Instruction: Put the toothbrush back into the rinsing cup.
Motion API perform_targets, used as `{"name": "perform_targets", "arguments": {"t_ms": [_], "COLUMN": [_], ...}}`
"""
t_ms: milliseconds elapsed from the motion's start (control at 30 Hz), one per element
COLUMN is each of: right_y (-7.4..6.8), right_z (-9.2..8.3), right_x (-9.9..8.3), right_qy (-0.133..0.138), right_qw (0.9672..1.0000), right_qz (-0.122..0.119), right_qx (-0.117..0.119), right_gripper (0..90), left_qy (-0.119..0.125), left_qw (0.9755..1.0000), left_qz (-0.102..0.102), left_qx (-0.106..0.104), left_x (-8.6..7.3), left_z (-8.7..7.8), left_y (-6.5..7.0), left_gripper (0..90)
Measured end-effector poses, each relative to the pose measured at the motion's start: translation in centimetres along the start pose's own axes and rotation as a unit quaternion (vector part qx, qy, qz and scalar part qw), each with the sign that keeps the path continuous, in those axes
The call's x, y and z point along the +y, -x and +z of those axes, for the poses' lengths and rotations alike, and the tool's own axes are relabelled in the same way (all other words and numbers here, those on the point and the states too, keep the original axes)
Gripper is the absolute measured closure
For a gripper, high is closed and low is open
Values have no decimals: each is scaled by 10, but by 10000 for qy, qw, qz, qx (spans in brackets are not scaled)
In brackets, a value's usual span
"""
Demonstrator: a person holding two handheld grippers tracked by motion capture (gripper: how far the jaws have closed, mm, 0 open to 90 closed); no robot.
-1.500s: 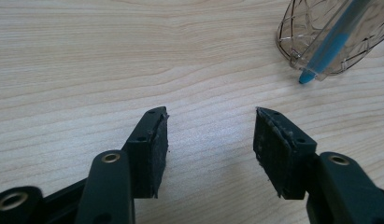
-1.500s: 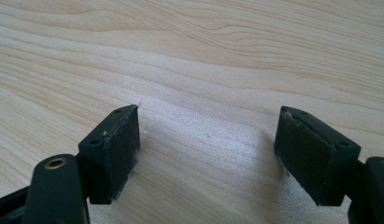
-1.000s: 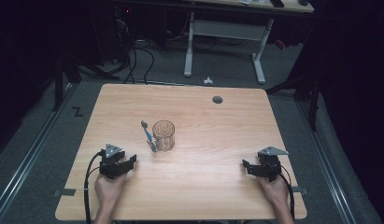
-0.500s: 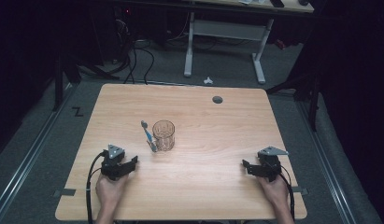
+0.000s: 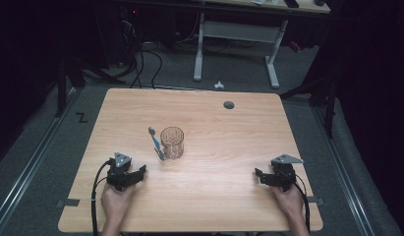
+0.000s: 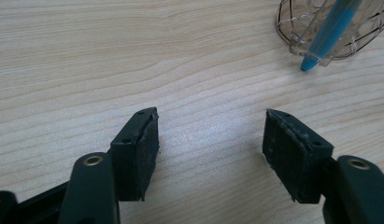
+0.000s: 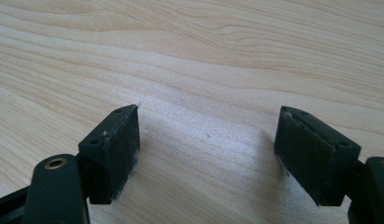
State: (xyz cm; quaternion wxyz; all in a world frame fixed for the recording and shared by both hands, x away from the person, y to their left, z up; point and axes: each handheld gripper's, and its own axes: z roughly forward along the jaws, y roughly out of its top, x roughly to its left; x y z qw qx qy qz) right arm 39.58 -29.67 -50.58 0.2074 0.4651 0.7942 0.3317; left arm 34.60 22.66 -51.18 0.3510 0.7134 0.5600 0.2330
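Note:
A clear patterned glass cup [image 5: 171, 142] stands upright near the middle of the wooden table [image 5: 229, 147]. A blue toothbrush [image 5: 155, 144] lies against its left side, bristle end pointing away from me. My left gripper [image 5: 138, 172] rests near the front left, short of the cup. Its jaws have just been opening and nothing is between them. In the left gripper view the cup [image 6: 334, 28] and toothbrush handle [image 6: 330, 32] sit at the upper right, beyond my open left gripper [image 6: 210, 135]. My right gripper [image 5: 261, 175] rests at the front right, open over bare wood [image 7: 208, 135].
A grey round grommet [image 5: 229, 104] sits in the table's far right part. Beyond the far edge stand a white desk frame [image 5: 234, 34] and floor cables [image 5: 140, 59]. A small white object [image 5: 218, 85] lies on the floor.
The left gripper's jaws look slightly wider apart than before. Both hands, the cup and the toothbrush stay where they were.

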Motion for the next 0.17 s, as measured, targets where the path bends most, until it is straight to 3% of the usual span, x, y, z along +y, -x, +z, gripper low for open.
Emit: {"name": "perform_targets", "arguments": {"t_ms": [167], "right_y": [0], "right_z": [0], "right_x": [0], "right_qy": [-1], "right_qw": [10000], "right_qz": [0], "right_qx": [3], "right_gripper": [225], "left_qy": [20], "left_qw": [9999], "left_qz": [-82], "left_qx": [-77], "left_x": [0], "left_z": [0], "left_y": [-2], "left_gripper": [357]}}
